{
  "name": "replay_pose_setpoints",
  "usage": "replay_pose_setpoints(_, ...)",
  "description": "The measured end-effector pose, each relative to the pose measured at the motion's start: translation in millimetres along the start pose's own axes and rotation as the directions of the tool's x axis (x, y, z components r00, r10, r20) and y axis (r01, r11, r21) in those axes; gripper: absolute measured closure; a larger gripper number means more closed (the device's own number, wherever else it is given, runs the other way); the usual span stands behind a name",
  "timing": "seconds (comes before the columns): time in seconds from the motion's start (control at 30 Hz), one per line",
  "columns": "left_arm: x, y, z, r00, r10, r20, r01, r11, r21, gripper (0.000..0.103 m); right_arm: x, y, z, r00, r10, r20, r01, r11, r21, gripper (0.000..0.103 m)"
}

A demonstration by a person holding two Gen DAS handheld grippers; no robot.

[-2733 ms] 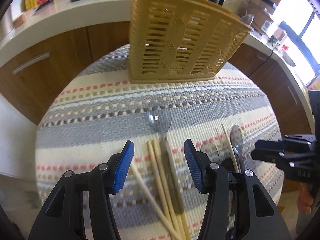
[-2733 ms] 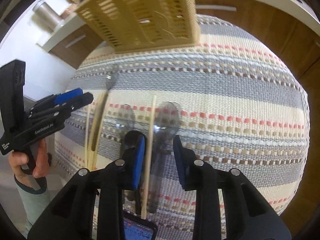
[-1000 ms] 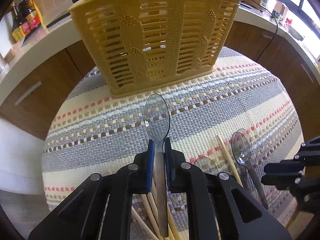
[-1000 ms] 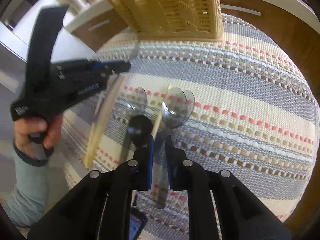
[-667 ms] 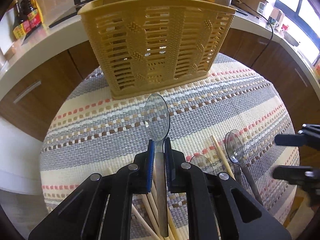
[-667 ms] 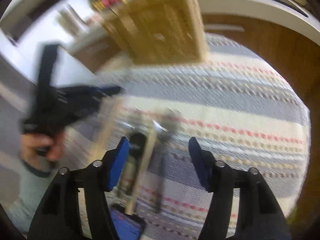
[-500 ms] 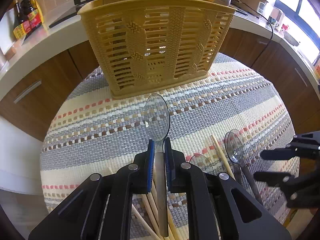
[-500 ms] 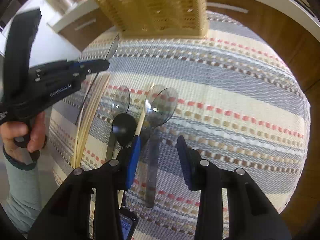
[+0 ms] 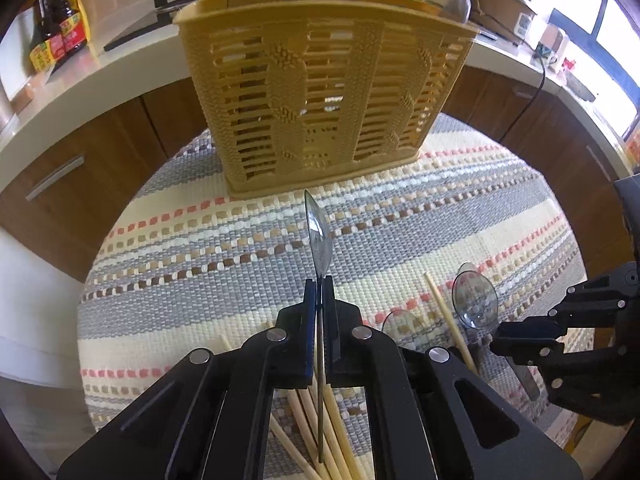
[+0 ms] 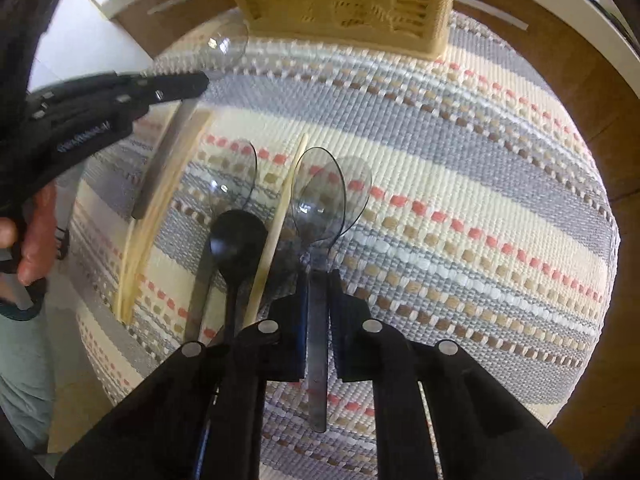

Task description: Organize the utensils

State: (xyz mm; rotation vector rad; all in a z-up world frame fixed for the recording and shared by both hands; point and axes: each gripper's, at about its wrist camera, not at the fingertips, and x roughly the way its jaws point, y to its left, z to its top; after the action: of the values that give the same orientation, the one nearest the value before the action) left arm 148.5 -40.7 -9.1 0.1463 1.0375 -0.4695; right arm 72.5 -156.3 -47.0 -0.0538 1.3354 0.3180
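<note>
The left tongs [image 9: 319, 292] are clamping a clear plastic spoon [image 9: 318, 236] edge-on, its handle end hidden behind the jaws, just short of the yellow slotted utensil basket [image 9: 320, 96] ahead. The right tongs [image 10: 318, 280] are gripping a second clear spoon [image 10: 318, 204] above the striped woven mat [image 10: 460, 208]. Left of them are lying a black spoon [image 10: 236, 240], another clear one and a single chopstick [image 10: 276, 232]; the bundled chopsticks [image 9: 332, 436] are too overlapped to count.

Open striped woven mat [image 9: 400, 216] lies between the tall yellow slotted plastic basket [image 9: 320, 92] and the near clutter; passage looks free there. Near edge is crowded: wooden chopsticks [image 10: 276, 224], black plastic spoon [image 10: 236, 240], clear plastic spoon [image 10: 236, 172], possibly overlapping.
</note>
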Motion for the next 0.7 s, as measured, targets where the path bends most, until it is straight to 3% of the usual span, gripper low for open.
replay_pose_setpoints(0.23,-33,7,3,0.992,-0.061,0.108,0.064,0.998,-0.022,0.102,-54,-2,-9,0.986,0.050,0.158,-0.048,0.999,-0.018,0.095)
replay_pose_setpoints(0.33,-66,11,10,0.976,-0.077,0.203,0.084,0.996,-0.026,0.102,-88,-2,-3,0.961,0.070,0.267,-0.066,0.998,-0.025,0.095)
replay_pose_setpoints(0.4,-95,13,19,0.953,-0.081,0.291,0.092,0.996,-0.024,0.102,-107,-2,3,0.936,0.065,0.347,-0.055,0.998,-0.040,0.095)
replay_pose_setpoints(0.53,-140,14,41,0.900,-0.071,0.430,0.089,0.996,-0.024,0.102,-161,2,22,0.842,0.057,0.537,-0.027,0.998,-0.063,0.095)
replay_pose_setpoints(0.6,-160,16,57,0.860,-0.058,0.507,0.086,0.996,-0.033,0.102,-173,5,32,0.798,0.038,0.601,-0.004,0.998,-0.058,0.095)
replay_pose_setpoints(0.7,-174,15,78,0.803,-0.002,0.596,0.041,0.998,-0.051,0.102,-194,1,55,0.710,0.019,0.704,0.005,0.999,-0.032,0.095)
